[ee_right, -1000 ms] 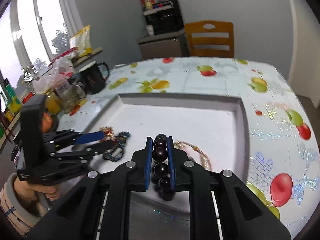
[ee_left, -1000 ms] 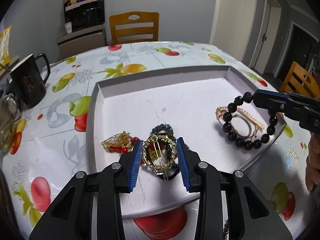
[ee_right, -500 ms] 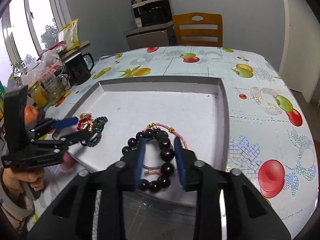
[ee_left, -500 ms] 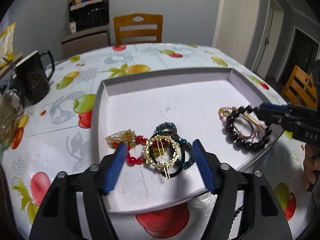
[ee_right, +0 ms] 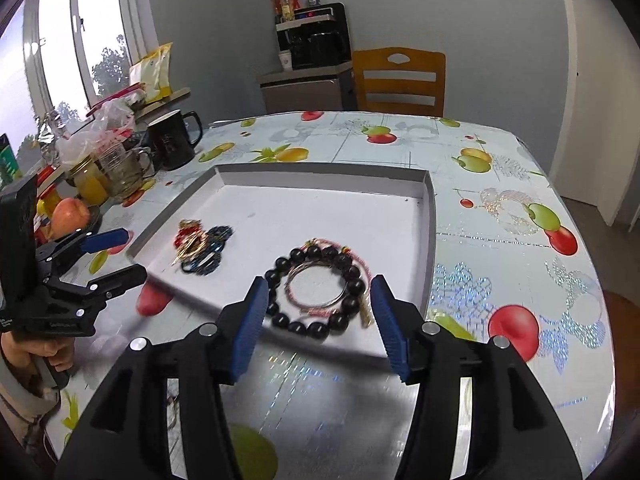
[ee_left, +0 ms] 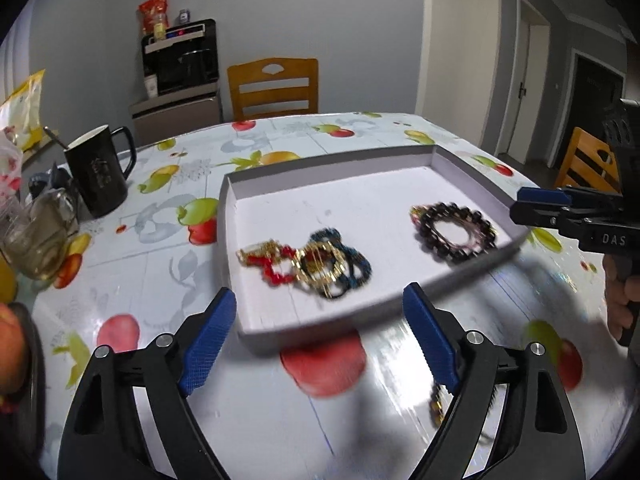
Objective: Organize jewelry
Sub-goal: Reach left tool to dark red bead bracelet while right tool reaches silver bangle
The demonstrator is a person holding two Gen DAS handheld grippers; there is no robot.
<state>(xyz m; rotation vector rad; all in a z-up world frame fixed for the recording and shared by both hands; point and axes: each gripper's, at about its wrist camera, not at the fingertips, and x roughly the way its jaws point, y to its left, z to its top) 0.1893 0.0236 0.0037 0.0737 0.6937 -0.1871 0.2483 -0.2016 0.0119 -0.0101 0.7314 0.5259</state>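
Two claws, both released and empty; their jaws have just been opening. Left gripper (ee_left: 320,336) hangs short of the white tray (ee_left: 304,180), with the gold-and-red jewelry cluster (ee_left: 308,266) lying ahead of its tips inside the tray's near corner. Right gripper (ee_right: 318,316) frames the dark bead bracelet (ee_right: 316,294) just ahead of its pads, untouched, resting on a thin pink bangle. Judged step: drop-off complete, hands clear. A beaded piece (ee_left: 434,402) lies on the table under the left claw's right finger; next move likely calls for lowering and closing on it.
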